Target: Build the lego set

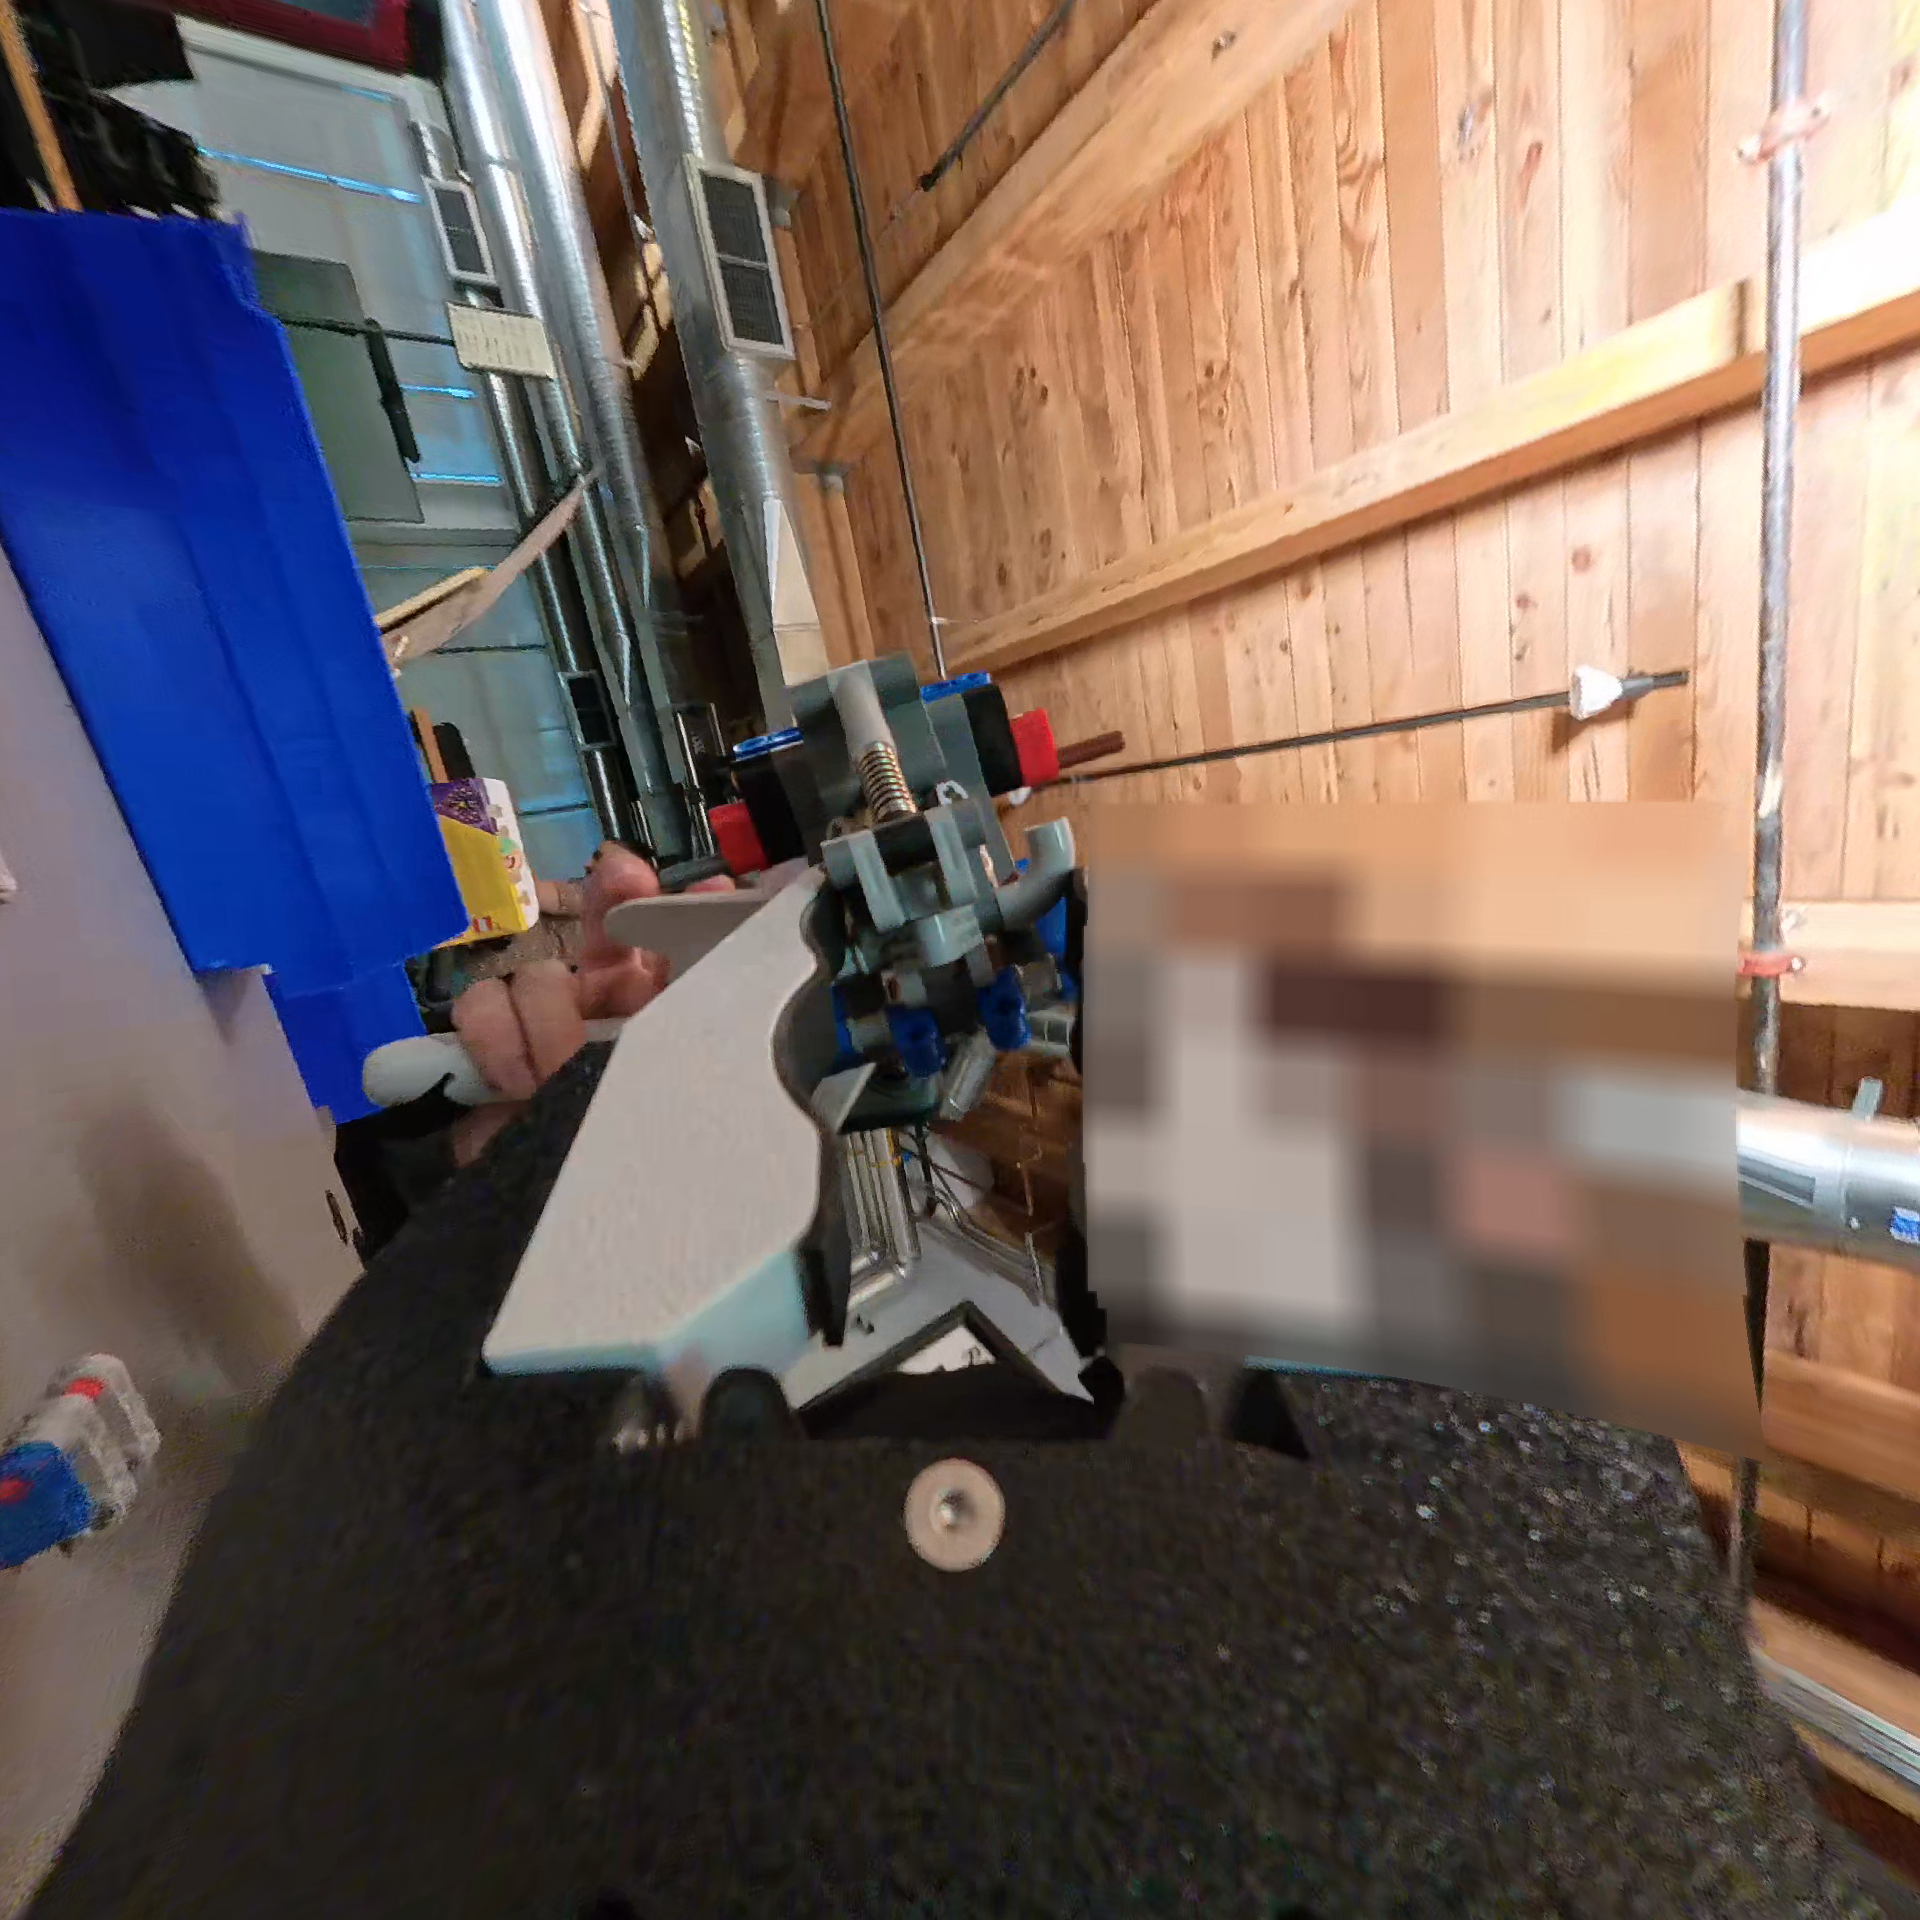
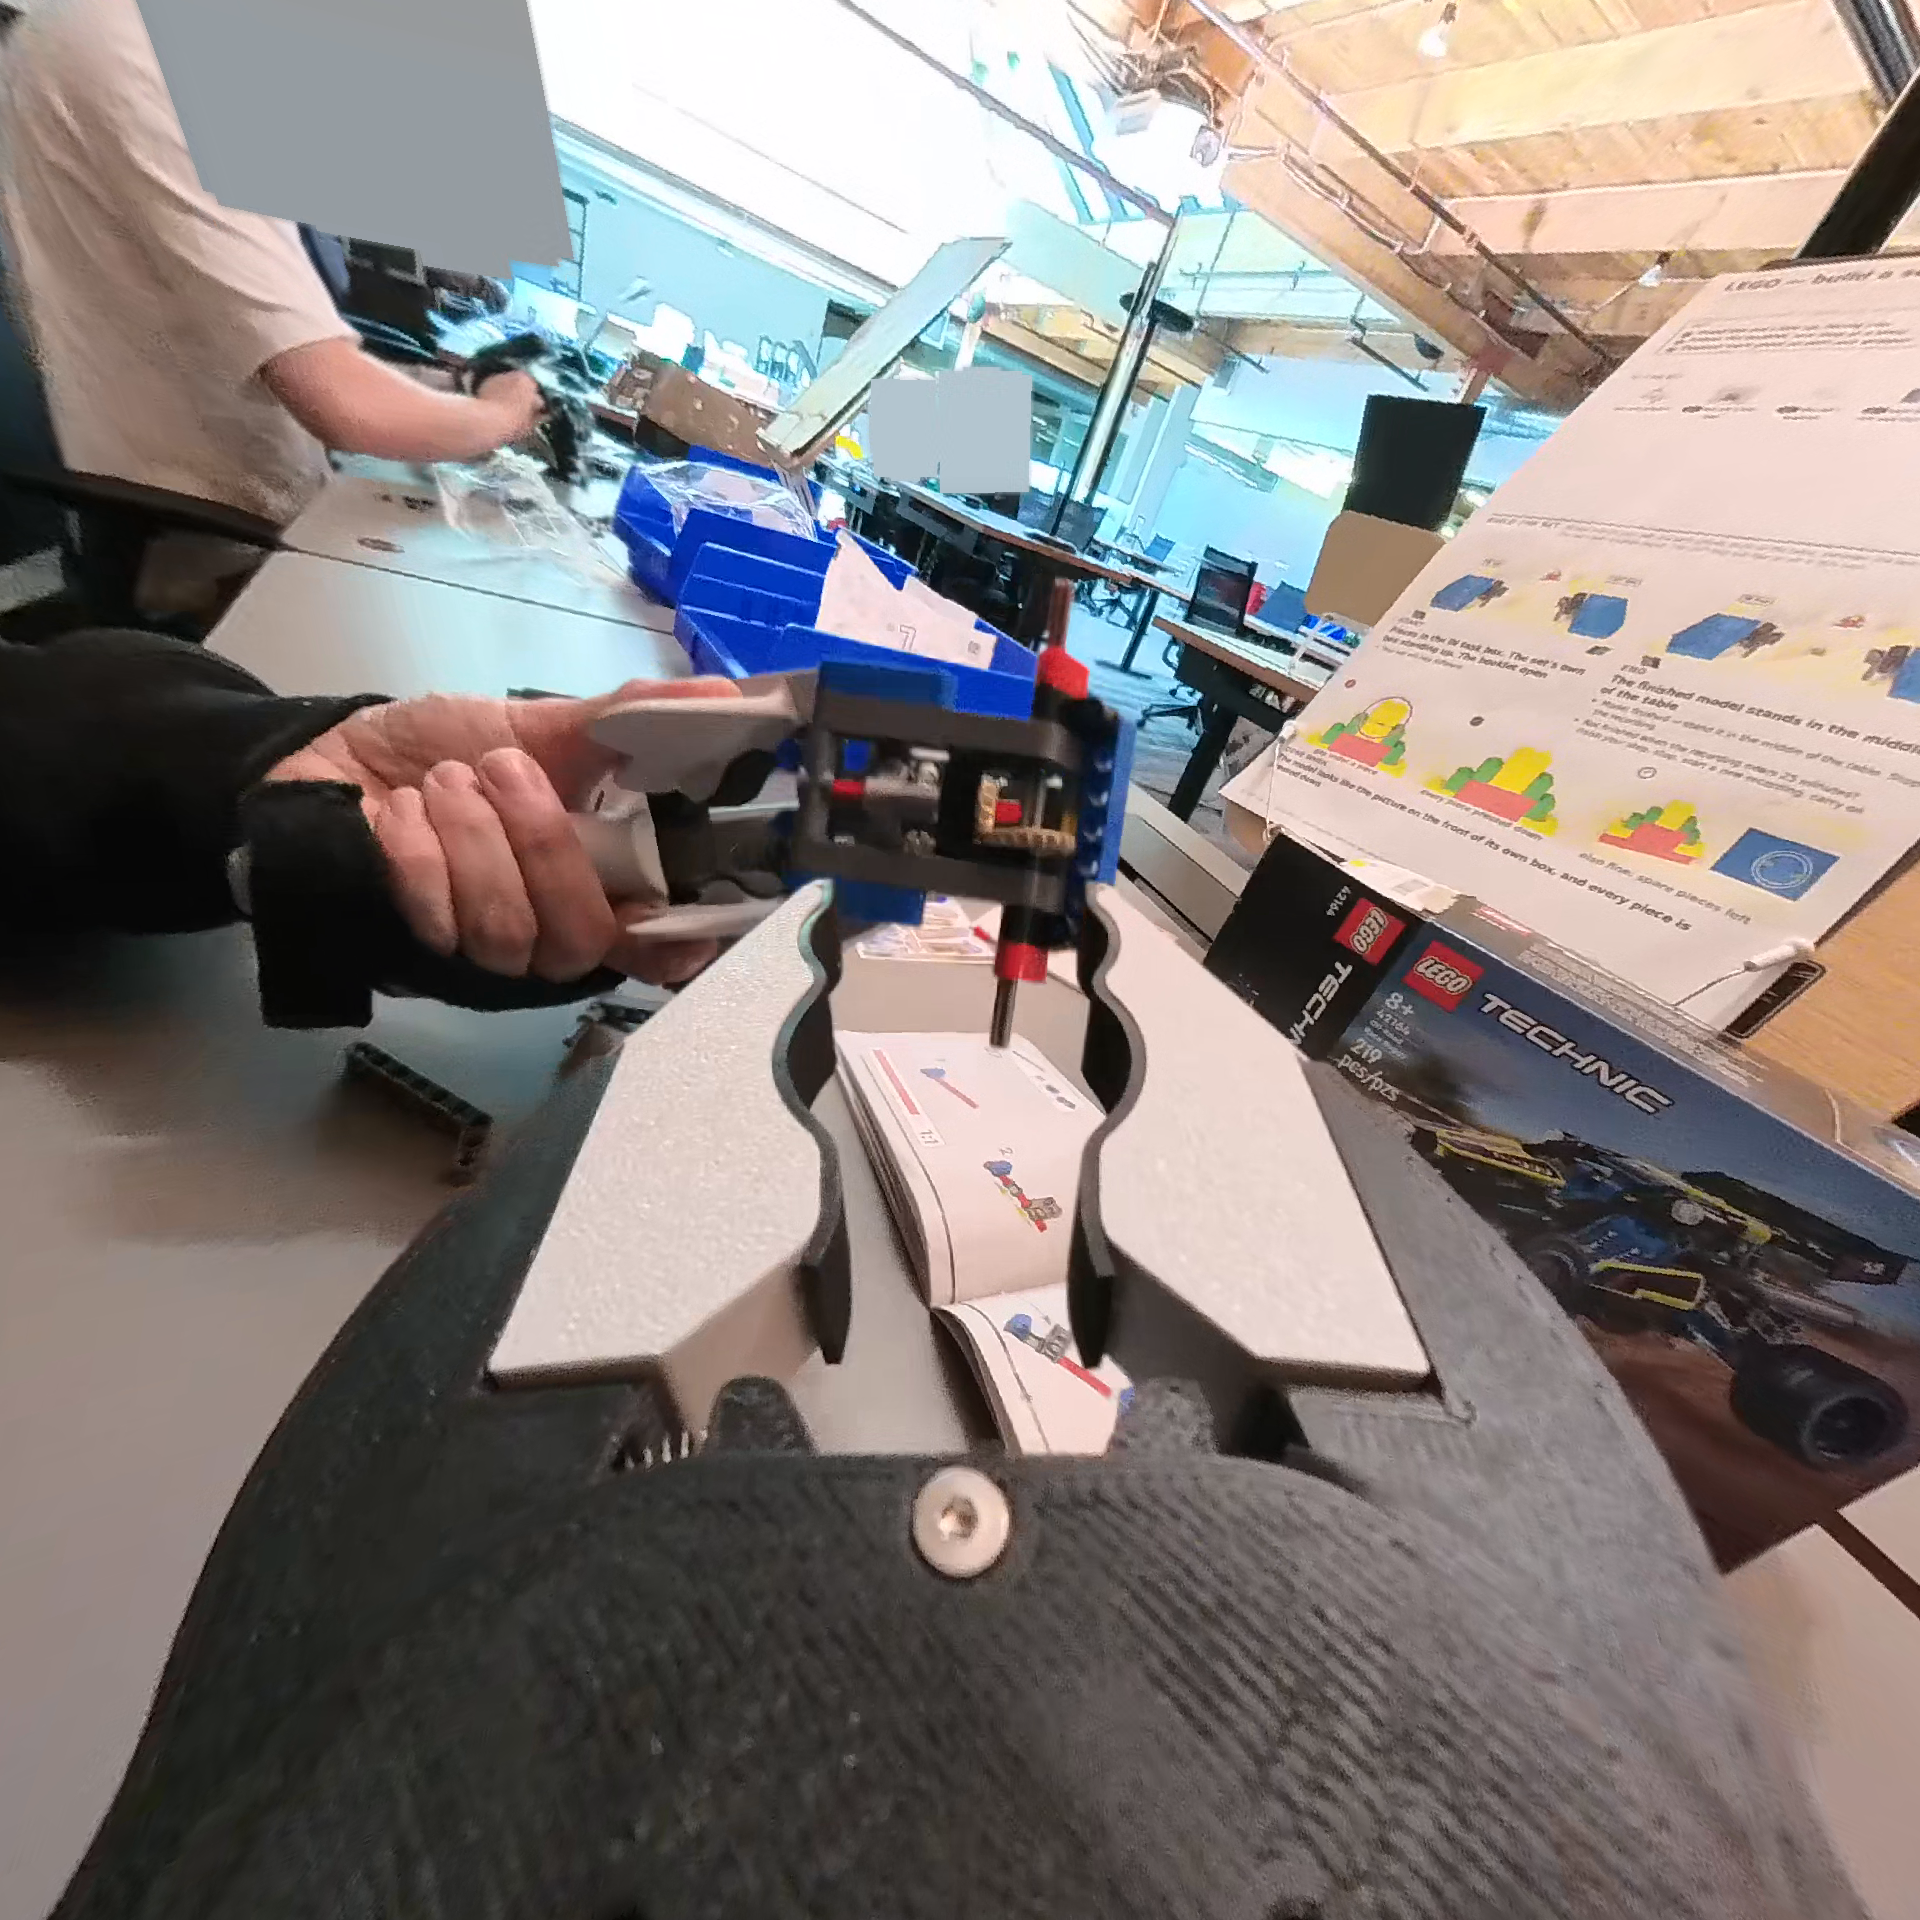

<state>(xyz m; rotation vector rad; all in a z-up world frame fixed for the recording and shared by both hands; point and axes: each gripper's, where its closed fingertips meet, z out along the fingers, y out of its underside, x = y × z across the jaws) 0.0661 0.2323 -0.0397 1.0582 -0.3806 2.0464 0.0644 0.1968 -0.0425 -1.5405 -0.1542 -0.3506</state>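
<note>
Lego model (image 2: 951,800), a dark frame with blue parts, a red-collared axle and a tan gear, hung in the air above the desk (image 2: 156,1299), pinched at its left end by the left claw (image 2: 727,821), which a hand (image 2: 468,821) in a black sleeve gripped. The right claw (image 2: 961,935) stood spread, one finger on each side of the model's lower part; whether the fingers touched it could not be told. In the left wrist view the left claw (image 1: 935,997) held the model (image 1: 914,862) by its blue and grey end, the right finger hidden by a blurred patch. Under the model an open booklet (image 2: 987,1164) lay on the desk. A black beam (image 2: 421,1107) lay toward the desk's left side, the set's box (image 2: 1621,1174) toward its right, and blue bins (image 2: 748,582) farther back.
</note>
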